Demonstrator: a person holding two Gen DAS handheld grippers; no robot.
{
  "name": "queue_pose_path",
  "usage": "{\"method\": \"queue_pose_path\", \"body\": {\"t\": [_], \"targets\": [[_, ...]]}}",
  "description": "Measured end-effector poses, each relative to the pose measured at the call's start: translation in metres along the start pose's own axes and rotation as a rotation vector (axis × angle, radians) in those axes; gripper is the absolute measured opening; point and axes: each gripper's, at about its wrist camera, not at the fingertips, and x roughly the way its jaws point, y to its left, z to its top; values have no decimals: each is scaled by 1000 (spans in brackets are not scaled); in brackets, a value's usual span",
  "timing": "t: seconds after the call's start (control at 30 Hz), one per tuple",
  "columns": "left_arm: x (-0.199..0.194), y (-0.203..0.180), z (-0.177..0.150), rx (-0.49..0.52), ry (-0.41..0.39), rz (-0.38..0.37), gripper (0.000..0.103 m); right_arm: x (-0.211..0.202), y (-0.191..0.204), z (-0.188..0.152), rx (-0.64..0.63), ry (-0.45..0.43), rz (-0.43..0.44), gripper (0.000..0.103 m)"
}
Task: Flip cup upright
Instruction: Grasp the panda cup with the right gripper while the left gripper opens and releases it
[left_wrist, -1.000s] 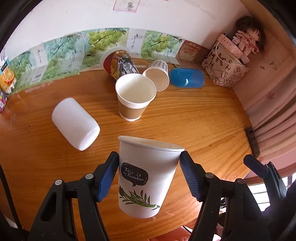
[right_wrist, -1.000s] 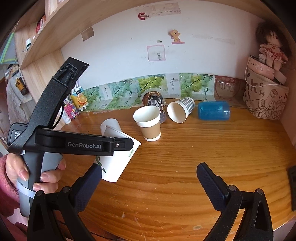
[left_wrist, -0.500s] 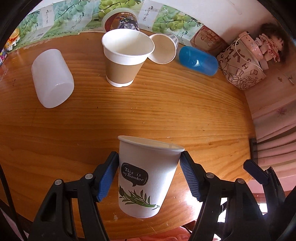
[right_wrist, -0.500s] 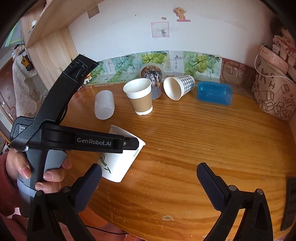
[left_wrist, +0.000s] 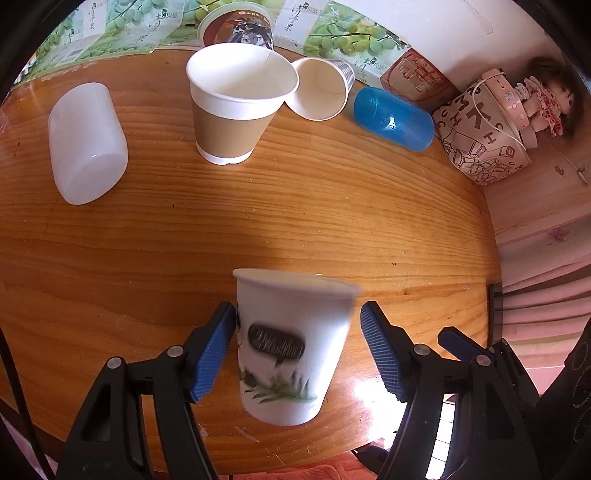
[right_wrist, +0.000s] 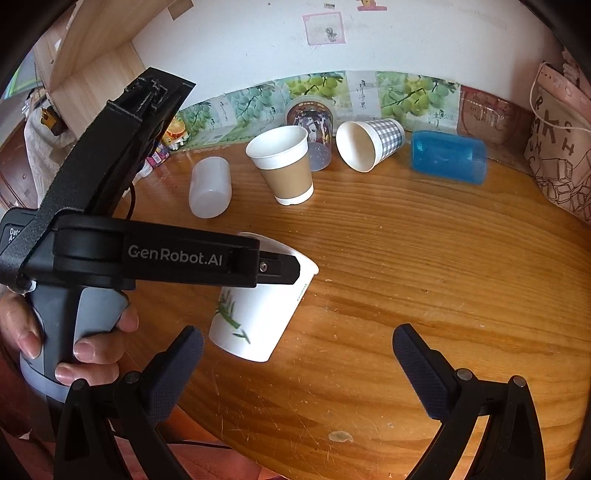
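Note:
A white paper cup with a bamboo print (left_wrist: 288, 347) stands rim up between the blue pads of my left gripper (left_wrist: 298, 352), near the table's front edge. It looks motion-blurred. The right pad (left_wrist: 380, 354) stands clear of the cup wall; the left pad (left_wrist: 214, 350) is at its side. The jaws have opened off the cup. In the right wrist view the same cup (right_wrist: 255, 317) sits below the left gripper's black body. My right gripper (right_wrist: 297, 365) is open and empty over the table front.
On the wooden table (left_wrist: 332, 206) a brown-sleeved cup (left_wrist: 236, 110) stands upright. A frosted white cup (left_wrist: 86, 140), a checked cup (left_wrist: 321, 88), a blue cup (left_wrist: 393, 118) and a printed cup (left_wrist: 236, 27) lie on their sides. A printed bag (left_wrist: 480, 140) stands at the back right.
The left gripper carried the bamboo cup lower and nearer the table front, and its jaws have widened off the cup. The right gripper stays open and has tilted further down.

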Motion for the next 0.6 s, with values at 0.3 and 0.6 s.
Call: {"method": "queue_pose_path", "body": {"t": [0.3, 0.6], "targets": [[-15, 3, 0, 1, -43, -23, 83, 8, -8, 7, 37, 13, 38, 103], [-43, 21, -3, -41, -143, -58, 83, 24, -23, 11, 136, 70, 9, 103]]}}
